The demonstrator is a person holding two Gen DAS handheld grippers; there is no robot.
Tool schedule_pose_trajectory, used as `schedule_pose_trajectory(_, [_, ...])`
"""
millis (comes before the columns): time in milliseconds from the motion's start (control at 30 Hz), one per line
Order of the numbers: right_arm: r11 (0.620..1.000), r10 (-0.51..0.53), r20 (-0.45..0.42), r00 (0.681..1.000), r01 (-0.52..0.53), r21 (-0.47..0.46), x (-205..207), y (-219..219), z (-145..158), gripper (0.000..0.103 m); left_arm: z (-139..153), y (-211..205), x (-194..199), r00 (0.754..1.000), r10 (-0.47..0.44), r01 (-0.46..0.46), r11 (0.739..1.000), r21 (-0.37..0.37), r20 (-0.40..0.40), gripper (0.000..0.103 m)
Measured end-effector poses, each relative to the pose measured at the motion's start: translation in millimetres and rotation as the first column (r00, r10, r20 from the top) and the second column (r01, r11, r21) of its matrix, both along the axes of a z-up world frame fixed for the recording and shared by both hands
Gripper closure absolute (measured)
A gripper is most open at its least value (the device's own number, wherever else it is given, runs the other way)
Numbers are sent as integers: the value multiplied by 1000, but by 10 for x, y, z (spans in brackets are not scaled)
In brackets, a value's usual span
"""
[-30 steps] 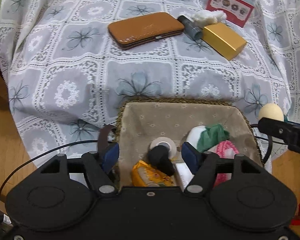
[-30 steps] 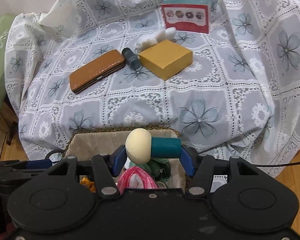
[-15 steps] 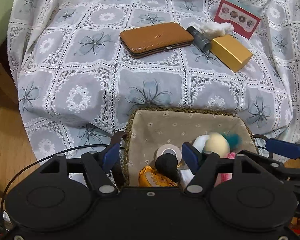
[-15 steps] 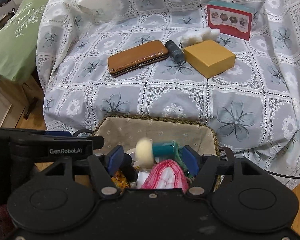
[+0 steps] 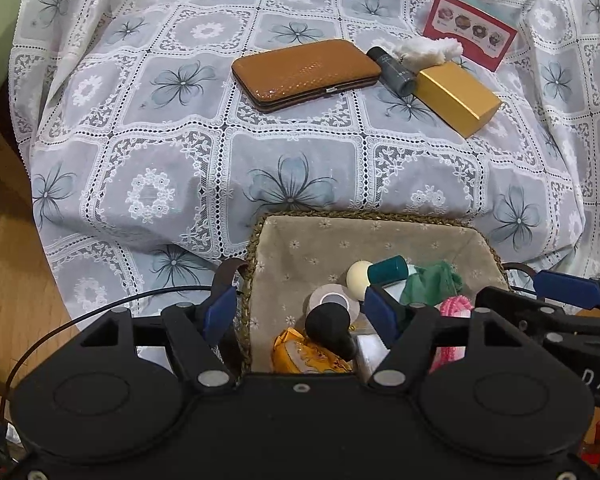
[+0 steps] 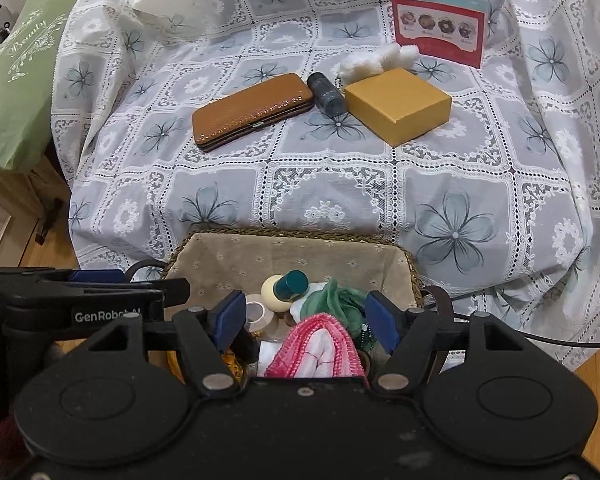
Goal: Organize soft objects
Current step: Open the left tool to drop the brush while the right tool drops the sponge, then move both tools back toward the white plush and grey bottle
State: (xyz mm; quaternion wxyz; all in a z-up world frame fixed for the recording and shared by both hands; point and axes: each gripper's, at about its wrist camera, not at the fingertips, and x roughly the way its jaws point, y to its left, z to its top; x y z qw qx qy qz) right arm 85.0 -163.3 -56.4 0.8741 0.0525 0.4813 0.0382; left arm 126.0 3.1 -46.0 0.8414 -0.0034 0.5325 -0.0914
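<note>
A: State of the left gripper (image 5: 300, 312)?
B: Jaws spread wide, holding nothing. It hangs over the near left part of the basket (image 5: 256, 248), one finger outside the rim.

A: Right gripper (image 6: 306, 316)?
B: Jaws likewise wide apart and empty, above the basket's near edge.

A: Basket contents?
B: Sponge (image 5: 360, 275), cream-headed with a teal handle, lies loose near the middle. Beside it: green cloth (image 5: 432, 282), pink cloth (image 6: 320, 344), tape roll (image 5: 334, 300), black bulb (image 5: 328, 326), yellow packet (image 5: 300, 354).

A: Items outside the basket?
B: On the lace cover (image 6: 460, 200), well apart from the basket: brown case (image 6: 252, 110), dark bottle (image 6: 327, 93) just beside it, gold box (image 6: 398, 106), white fluff (image 6: 380, 60) behind the box, red carton (image 6: 438, 34) standing at the back.

A: Other?
B: Green cushion (image 6: 12, 92) at far left.
</note>
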Motion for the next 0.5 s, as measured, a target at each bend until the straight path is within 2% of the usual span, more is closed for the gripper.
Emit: schedule_pose_trajectory(500, [998, -68, -22, 997, 68, -13, 220, -201, -118, 35, -16, -113, 152, 1000, -24, 23, 999, 29, 5, 37])
